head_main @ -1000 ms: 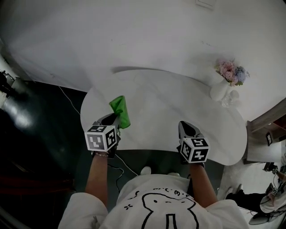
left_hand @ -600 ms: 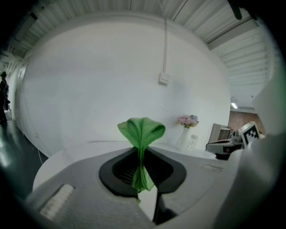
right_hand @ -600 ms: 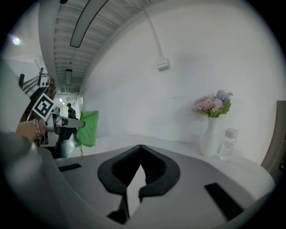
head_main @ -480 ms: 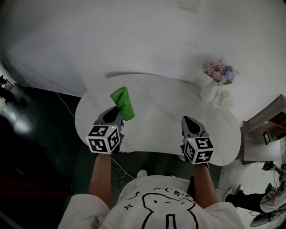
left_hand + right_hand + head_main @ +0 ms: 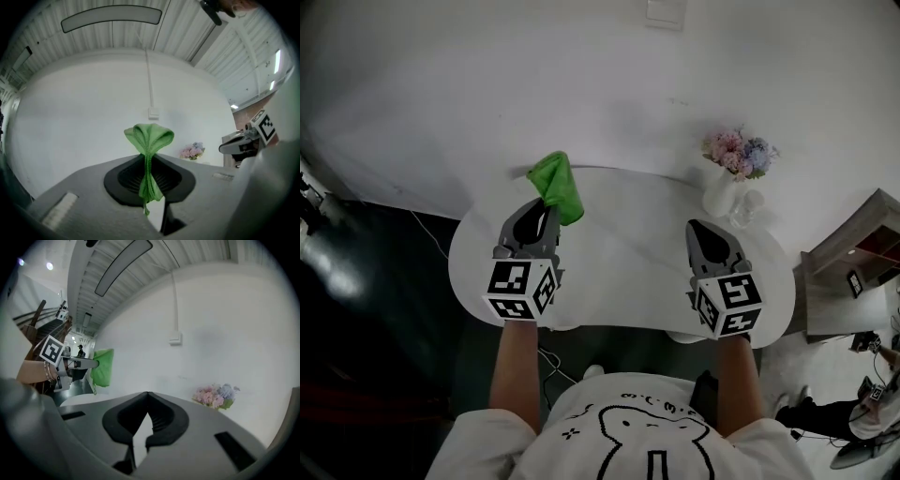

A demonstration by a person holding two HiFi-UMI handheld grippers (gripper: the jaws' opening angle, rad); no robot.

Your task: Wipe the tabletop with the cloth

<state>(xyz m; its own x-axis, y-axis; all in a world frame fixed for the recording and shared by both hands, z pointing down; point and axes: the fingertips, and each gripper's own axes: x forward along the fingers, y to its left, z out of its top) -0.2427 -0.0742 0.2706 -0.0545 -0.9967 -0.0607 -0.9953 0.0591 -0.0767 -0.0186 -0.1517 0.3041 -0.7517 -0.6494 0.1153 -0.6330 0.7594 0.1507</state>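
1. Since a second ago you have carried both tools forward over the worktop [image 5: 628,246], and the cloth [image 5: 559,184] has gone with the left one toward the far edge.
2. Your left tool [image 5: 546,208] is clamped tight on the cloth, which is pinched into a narrow fold between its jaws.
3. Your right tool [image 5: 707,231] has its jaws closed together with nothing in them, over the worktop's right half.
4. The cloth is green and bunched. It fans out beyond the jaw tips and is held clear of the worktop.
5. Farther off, a vase of flowers [image 5: 719,192] stands at the worktop's far right.
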